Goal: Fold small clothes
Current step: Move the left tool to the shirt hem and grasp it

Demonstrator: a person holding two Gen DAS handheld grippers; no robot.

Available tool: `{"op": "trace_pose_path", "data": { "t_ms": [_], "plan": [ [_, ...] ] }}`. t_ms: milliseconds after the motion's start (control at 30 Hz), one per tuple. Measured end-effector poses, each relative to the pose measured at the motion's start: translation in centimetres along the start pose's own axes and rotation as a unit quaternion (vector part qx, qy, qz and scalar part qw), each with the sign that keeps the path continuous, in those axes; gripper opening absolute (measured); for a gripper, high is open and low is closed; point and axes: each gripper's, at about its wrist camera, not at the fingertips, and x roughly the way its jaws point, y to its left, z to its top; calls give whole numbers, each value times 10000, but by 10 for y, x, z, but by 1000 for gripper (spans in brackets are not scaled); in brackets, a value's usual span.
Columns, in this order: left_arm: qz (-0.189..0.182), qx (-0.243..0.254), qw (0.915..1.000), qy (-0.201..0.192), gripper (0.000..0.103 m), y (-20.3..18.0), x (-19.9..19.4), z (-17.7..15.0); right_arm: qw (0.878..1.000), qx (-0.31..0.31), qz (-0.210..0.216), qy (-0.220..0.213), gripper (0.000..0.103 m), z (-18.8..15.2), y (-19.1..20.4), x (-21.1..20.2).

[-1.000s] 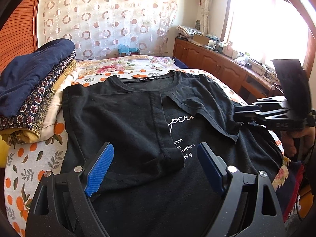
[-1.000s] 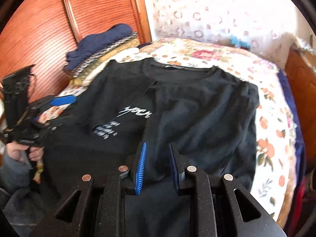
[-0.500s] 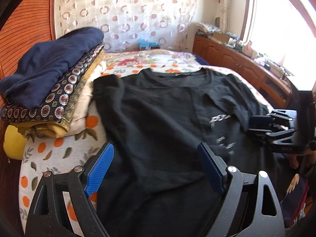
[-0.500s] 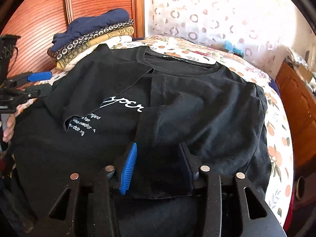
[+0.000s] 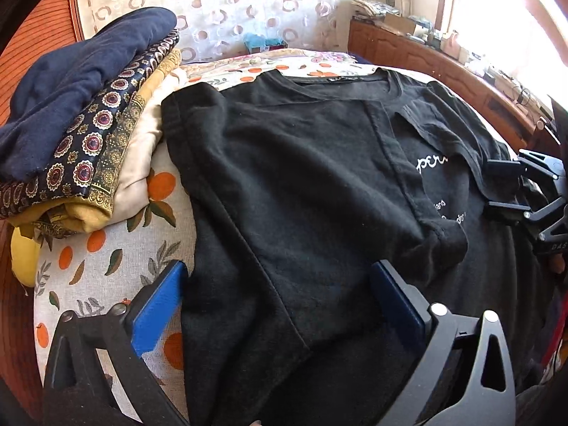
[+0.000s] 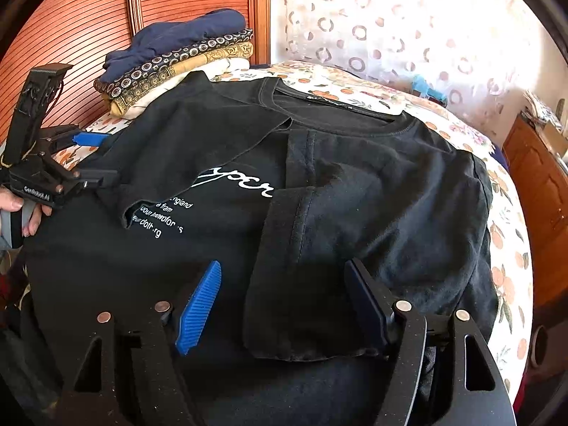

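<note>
A black T-shirt (image 5: 301, 184) lies face up across a bed (image 5: 106, 266), collar toward the curtain, with both sleeves and side panels turned in over its chest so that the white print (image 6: 234, 184) shows only in the gap between them. The left gripper (image 5: 277, 301) hangs low over the shirt's left edge near the hem, its blue pads spread wide and holding nothing. The right gripper (image 6: 284, 301) sits over the lower corner of the folded-in right flap, its jaws also wide apart, with cloth lying between them but not pinched. Each tool shows at the edge of the other's view, on opposite sides of the garment.

The lengthwise folds appear done, so the step in hand looks like the move to the crosswise fold. That next move likely calls for both grippers to drop to the hem end, close on all layers at the two lower corners, and carry them together up to the collar, keeping the flaps from sliding open. The right flap's corner lies slightly loose and may need to be caught in the pinch. A stack of folded clothes (image 5: 81, 106) waits beside the shirt's left shoulder.
</note>
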Motion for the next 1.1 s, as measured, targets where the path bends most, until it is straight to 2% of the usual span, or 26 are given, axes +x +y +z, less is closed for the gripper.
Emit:
{"op": "trace_pose_path", "data": {
  "t_ms": [267, 367, 433, 533, 633, 667, 900, 1100],
  "plan": [
    [-4, -2, 10000, 2, 102, 0, 0, -1, 10000, -9, 43, -1, 76, -2, -3, -4],
    [-89, 58, 9999, 118, 102, 0, -1, 3, 10000, -18, -13, 9, 76, -1, -3, -4],
    [-229, 58, 9997, 2, 102, 6, -13, 7, 10000, 62, -70, 2, 76, 0, -7, -7],
    [-422, 31, 9981, -441, 102, 15, -34, 23, 9995, 224, 77, -212, 76, 5, -18, -21],
    [-416, -5, 9971, -634, 102, 27, -40, 46, 9988, 249, -104, -420, 76, 13, -36, -35],
    [-403, -2, 9973, -621, 101, 31, -38, 53, 9985, 280, -167, -437, 76, 16, -44, -36],
    [-406, -80, 9989, -223, 80, 51, 9, 87, 9966, 479, -557, -367, 76, 28, -102, -28],
    [-92, -98, 9999, -83, 78, 58, 36, 99, 9948, 725, -680, -226, 76, 37, -142, -7]
  ]
}}
